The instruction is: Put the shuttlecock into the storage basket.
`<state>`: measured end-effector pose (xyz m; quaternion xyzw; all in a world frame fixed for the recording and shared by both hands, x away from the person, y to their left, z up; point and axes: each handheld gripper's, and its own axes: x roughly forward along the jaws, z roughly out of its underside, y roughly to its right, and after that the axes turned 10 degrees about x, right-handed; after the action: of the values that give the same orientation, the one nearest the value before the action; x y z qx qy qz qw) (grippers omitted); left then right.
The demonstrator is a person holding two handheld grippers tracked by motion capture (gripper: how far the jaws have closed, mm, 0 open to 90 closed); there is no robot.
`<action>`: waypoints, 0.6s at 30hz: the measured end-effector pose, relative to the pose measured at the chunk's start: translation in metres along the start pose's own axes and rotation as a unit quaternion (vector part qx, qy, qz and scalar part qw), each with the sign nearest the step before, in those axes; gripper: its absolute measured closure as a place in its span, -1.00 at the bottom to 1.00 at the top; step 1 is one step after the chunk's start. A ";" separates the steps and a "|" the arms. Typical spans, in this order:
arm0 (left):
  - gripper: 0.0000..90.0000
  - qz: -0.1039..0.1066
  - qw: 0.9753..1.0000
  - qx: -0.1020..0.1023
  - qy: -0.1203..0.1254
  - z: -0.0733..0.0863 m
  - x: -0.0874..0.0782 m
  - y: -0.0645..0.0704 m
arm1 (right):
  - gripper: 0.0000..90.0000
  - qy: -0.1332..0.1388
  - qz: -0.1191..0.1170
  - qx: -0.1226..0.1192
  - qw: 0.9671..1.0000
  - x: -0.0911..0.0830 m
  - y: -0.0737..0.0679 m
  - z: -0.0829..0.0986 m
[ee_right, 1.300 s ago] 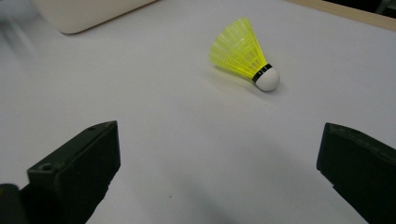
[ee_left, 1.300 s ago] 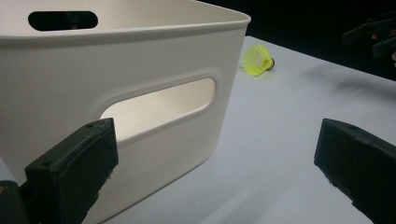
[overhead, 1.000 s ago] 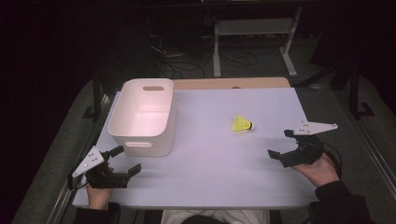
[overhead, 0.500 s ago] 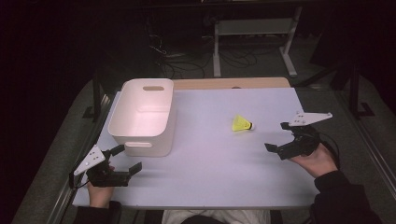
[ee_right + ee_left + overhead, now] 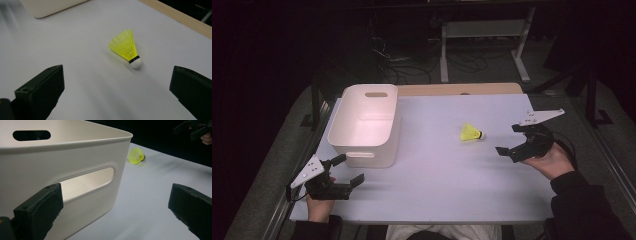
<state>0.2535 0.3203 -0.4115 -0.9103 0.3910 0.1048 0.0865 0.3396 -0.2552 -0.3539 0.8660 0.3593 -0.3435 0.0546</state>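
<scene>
A yellow shuttlecock [image 5: 471,133] with a white cork lies on its side on the pale table, right of centre. My right gripper [image 5: 508,139] hovers open just to its right, a short gap away. In the right gripper view the shuttlecock [image 5: 126,48] lies ahead between the wide-apart jaws, cork toward me. My left gripper [image 5: 350,169] rests open near the front left corner, empty, just in front of the white bin [image 5: 364,125]. The left gripper view faces the bin's handle slot [image 5: 87,181], with the shuttlecock [image 5: 136,156] far off.
The bin holds nothing and stands at the table's left side. A wooden strip [image 5: 462,89] runs along the far edge. The right gripper [image 5: 192,128] also appears at the top right of the left gripper view. Dark floor and a desk frame lie beyond.
My right gripper has moved forward and left, closing in on the shuttlecock, still open. The left gripper, bin and shuttlecock have stayed put.
</scene>
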 end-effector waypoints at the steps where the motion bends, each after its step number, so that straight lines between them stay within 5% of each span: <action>1: -1.00 0.000 1.000 0.000 0.000 0.000 0.000 0.000 | -1.00 0.000 0.000 0.000 1.000 0.000 0.000 0.000; 18: -1.00 0.000 1.000 0.000 0.001 0.000 0.000 0.000 | -1.00 -0.018 -0.005 -0.003 1.000 0.010 0.017 -0.021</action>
<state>0.2540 0.3201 -0.4112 -0.9106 0.3906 0.1039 0.0862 0.3669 -0.2546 -0.3469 0.8575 0.3639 -0.3585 0.0618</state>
